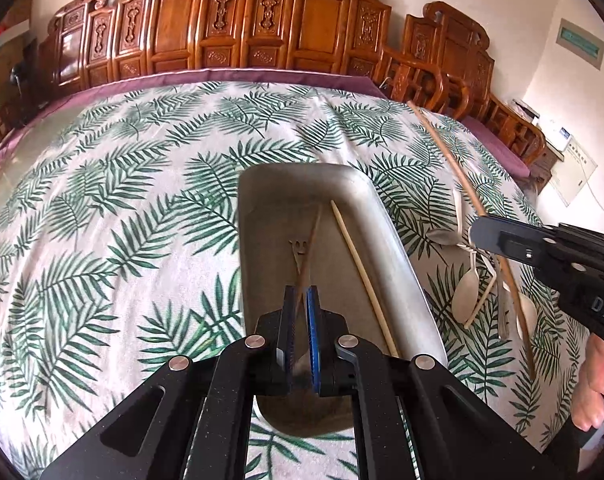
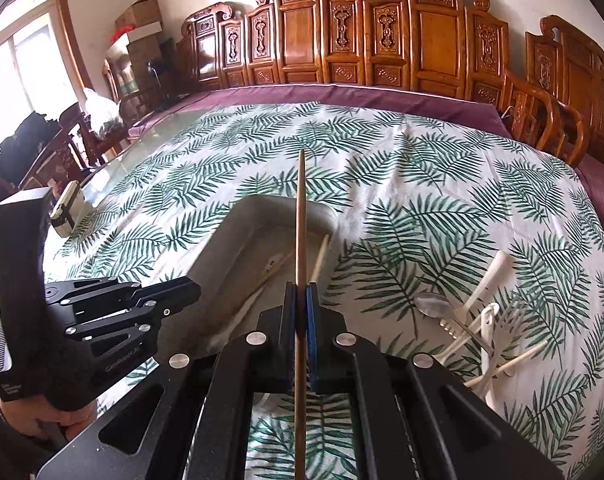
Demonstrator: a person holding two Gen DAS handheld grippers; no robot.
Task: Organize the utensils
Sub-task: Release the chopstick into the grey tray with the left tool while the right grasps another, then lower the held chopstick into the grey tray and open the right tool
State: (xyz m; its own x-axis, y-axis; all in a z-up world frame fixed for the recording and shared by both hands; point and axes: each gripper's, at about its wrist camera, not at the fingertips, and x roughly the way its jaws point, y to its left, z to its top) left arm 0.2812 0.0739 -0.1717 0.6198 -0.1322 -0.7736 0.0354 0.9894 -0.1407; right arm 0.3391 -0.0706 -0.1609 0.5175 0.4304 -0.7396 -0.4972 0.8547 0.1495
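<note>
A grey metal tray [image 1: 386, 240] is lying lengthwise on a table covered with a green fern-print cloth [image 1: 113, 200], and it is holding a pale chopstick [image 1: 362, 276] that is resting along its right side. The left gripper [image 1: 300, 300] is hanging over the tray with its blue-lined jaws pressed together on a brown wooden utensil [image 1: 310, 240] whose slim handle is slanting up away from the jaws; its lower end is hidden behind the gripper. The right gripper [image 2: 300, 300] is hovering just right of the tray, its jaws clamped on a long brown chopstick [image 2: 300, 216] that is standing out straight ahead of the fingers and crossing above the tray's far corner in the right wrist view. To the right of the tray, a loose heap of utensils is waiting on the cloth: a metal spoon [image 2: 432, 304], a metal fork [image 2: 466, 332], white plastic cutlery [image 2: 486, 280] and pale wooden spoons [image 1: 466, 284], overlapping one another. A person's hand [image 2: 41, 412] is gripping the handle of the left tool. Carved wooden chairs [image 2: 342, 40] are lining the far edge of the table against a white wall.
</note>
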